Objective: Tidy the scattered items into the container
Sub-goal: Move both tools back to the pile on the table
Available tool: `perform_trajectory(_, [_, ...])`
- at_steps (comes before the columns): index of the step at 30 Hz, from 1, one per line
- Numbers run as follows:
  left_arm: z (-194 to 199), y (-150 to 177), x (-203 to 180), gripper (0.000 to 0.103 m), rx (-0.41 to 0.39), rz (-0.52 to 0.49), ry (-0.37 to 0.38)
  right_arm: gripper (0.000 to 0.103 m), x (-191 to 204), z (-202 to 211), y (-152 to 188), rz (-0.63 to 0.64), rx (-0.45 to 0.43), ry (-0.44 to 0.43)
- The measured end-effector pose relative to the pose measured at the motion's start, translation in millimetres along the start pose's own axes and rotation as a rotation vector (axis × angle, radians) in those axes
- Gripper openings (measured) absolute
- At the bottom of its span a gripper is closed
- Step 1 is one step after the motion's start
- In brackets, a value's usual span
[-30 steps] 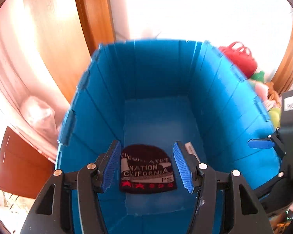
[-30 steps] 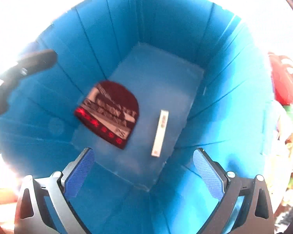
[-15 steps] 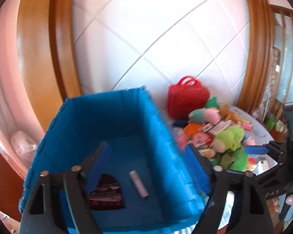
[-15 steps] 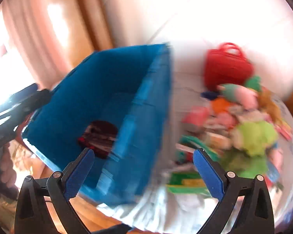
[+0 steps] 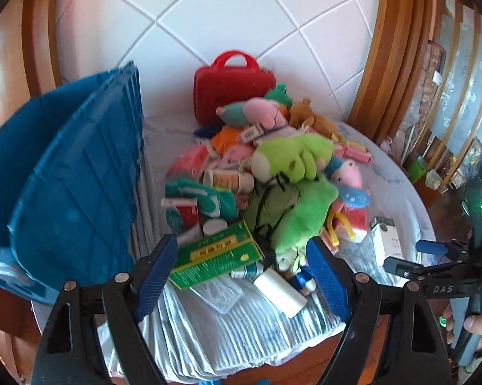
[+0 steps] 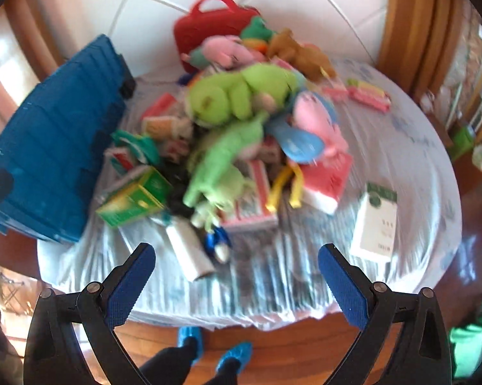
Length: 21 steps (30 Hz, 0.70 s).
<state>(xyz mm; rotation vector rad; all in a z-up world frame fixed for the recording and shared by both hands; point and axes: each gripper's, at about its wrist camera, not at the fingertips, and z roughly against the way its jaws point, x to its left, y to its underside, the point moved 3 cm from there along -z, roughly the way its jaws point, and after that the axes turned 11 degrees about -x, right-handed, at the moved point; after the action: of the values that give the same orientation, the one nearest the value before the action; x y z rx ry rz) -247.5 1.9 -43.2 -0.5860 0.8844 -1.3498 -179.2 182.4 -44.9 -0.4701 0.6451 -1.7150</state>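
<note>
**Both grippers hanging open over the heap**

Soft plush toys [image 5: 292, 160] and glossy cardboard boxes [image 5: 215, 253] are lying heaped on the table [image 5: 398, 192] under its crinkled pale cloth. The ribbed blue plastic container [image 5: 77, 192] is standing just left of them. The left gripper [image 5: 244, 272] and right gripper [image 6: 237, 282] are gaping wide, holding nothing.

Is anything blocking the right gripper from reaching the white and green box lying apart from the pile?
Nothing visible does. The white and green box lies alone on the cloth, and the right gripper hangs open and empty short of it.
</note>
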Motion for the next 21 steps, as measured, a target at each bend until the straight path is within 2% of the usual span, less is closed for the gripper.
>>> perform_trajectory(4, [-46.7,57.0,-1.2,0.082,0.126,0.058,-0.044,0.103,-36.5,-45.6,34.1,-0.071,0.088,0.024])
perform_trajectory(9, [-88.8,122.6,5.2,0.082,0.251,0.133,-0.034,0.103,-58.7,-106.5,73.3,-0.094,0.21,0.073])
perform_trajectory(12, [-112.2,148.7,2.7,0.082,0.289,0.135,-0.059,0.103,-67.4,-136.4,87.8,-0.082,0.23,0.103])
perform_trajectory(16, [-135.4,174.7,-3.2,0.082,0.348,0.185,-0.094,0.103,-74.2,-164.5,96.3,-0.076,0.233,0.107])
perform_trajectory(20, [-145.2,186.4,-17.7,0.082,0.344,0.226,-0.141,0.103,-71.0,-182.7,98.2,0.025,0.247,0.142])
perform_trajectory(21, [-149.4,189.7,-22.3,0.082,0.364,0.245,-0.157,0.103,-68.2,-183.1,97.7,0.054,0.238,0.12])
